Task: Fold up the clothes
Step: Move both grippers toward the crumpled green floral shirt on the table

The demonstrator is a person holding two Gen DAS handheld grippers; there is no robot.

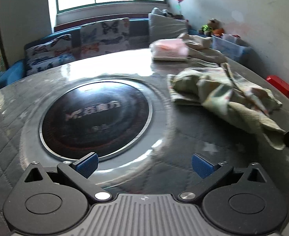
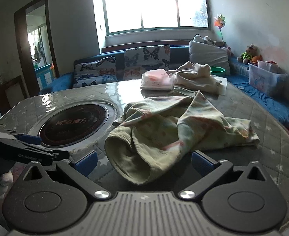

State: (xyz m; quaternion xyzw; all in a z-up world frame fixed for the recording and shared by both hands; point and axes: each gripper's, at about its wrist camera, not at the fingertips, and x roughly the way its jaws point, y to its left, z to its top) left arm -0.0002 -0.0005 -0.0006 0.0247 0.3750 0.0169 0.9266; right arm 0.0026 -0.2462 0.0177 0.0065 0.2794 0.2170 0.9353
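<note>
**Observer 1:** Where the garment lies matters most: the crumpled pale-green printed cotton garment [image 2: 179,125] sits in a heap on the grey quilted star-print table cover [image 2: 278,129], right of the round black glass hob inset [image 2: 73,123]. Its ribbed cuff [image 2: 124,147] points at the right gripper [image 2: 143,164], whose jaws stand wide apart with nothing between the pads.

**Observer 2:** Noted. Left gripper [image 1: 144,165] likewise spread and empty, hovering over the hob rim, garment off to its right.

**Observer 1:** Judged handling: light, limp, no stiffness; it should drape and bunch when lifted. The glossy cover over the table may let it slide. The ribbed cuff or a hem edge looks the firmest hold; pinching mid-heap would likely catch several layers.

**Observer 2:** Surroundings: a pink folded item in clear wrapping [image 2: 157,78] and a rumpled cream cloth [image 2: 195,76] lie at the far edge, well apart from the garment. Sofa with butterfly-print cushions [image 2: 146,61] beyond. Whether the cream cloth awaits folding cannot be told.

**Observer 1:** Nothing stands between grippers and garment.
</note>
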